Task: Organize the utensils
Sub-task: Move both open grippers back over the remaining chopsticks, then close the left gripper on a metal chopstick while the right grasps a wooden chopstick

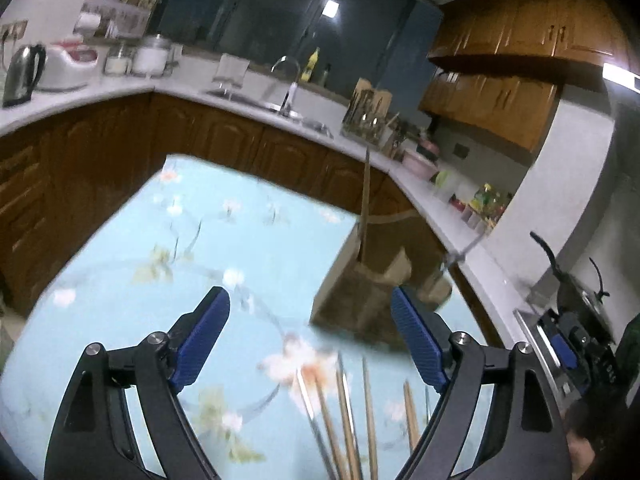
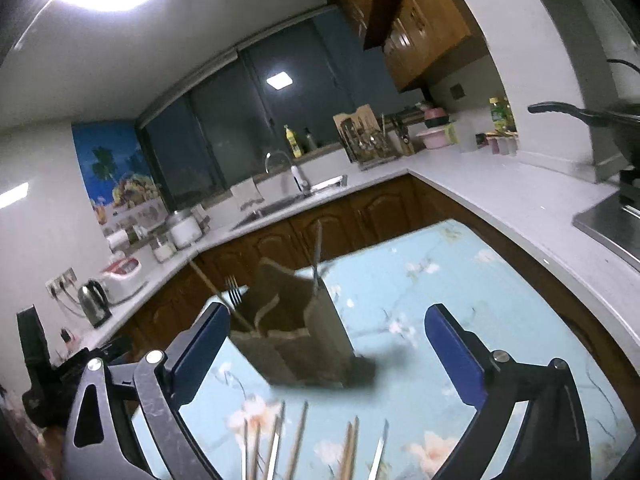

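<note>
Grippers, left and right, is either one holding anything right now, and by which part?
Nothing is held. The left gripper and right gripper are both open and empty, above the utensils lying on the table.

We are viewing from both wrists, angled down across the table (image 1: 120, 280), sharing the nearby utensil holder (image 2: 296, 340) and the sink (image 1: 256, 100).

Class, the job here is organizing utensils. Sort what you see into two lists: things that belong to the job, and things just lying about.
Belongs to the job:
wooden utensil holder
fork standing in it
chopsticks lying on the table
floral tablecloth
left gripper, right gripper, both open

Just lying about:
kettle
sink faucet
yellow bottle
pan handle
</note>
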{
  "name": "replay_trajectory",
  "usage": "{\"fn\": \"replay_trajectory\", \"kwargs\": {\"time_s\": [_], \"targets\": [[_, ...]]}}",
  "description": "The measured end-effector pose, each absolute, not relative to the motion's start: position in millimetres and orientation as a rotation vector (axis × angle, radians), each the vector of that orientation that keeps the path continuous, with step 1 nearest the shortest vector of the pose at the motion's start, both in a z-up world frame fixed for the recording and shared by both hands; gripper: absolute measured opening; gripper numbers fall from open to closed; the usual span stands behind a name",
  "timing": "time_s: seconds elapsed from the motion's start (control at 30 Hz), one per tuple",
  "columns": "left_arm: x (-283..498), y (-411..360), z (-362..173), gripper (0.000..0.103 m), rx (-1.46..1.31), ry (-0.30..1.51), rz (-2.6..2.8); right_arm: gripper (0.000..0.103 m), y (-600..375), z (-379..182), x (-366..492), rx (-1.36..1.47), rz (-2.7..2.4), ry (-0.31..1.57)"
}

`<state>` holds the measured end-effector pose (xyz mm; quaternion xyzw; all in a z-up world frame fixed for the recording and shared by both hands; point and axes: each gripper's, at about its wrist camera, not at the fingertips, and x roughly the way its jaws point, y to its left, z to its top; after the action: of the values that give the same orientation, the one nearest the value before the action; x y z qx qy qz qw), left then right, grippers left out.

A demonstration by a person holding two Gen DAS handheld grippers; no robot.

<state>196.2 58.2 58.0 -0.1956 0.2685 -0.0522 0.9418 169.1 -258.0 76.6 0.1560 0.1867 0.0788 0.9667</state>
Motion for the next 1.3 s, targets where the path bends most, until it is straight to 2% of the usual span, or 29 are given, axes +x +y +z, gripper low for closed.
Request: {"fn": "replay_trajectory", "kwargs": {"time_s": [0.57,1.1,1.2,1.27,1.3], "targets": [[156,55,1,0.085,-0.387,0.718,-0.074,0.099,-248,11,129,0.242,0.132,0.557],[176,37,-13,0.084,-0.329,0.807,-0.083,0.097,-236,-3,146,0.245,0.166,0.622],[184,32,-15,0.079,-0.321,0.824,-0.095,0.083,-234,-4,157,0.243,0.174,0.644],[191,28,-16,0.072,-0.313,0.836,-0.104,0.065,-231,-8,165,0.241,0.181,0.669],[195,26,-18,0.069,-0.310,0.845,-0.109,0.060,-230,-10,168,0.242,0.187,0.680]]}}
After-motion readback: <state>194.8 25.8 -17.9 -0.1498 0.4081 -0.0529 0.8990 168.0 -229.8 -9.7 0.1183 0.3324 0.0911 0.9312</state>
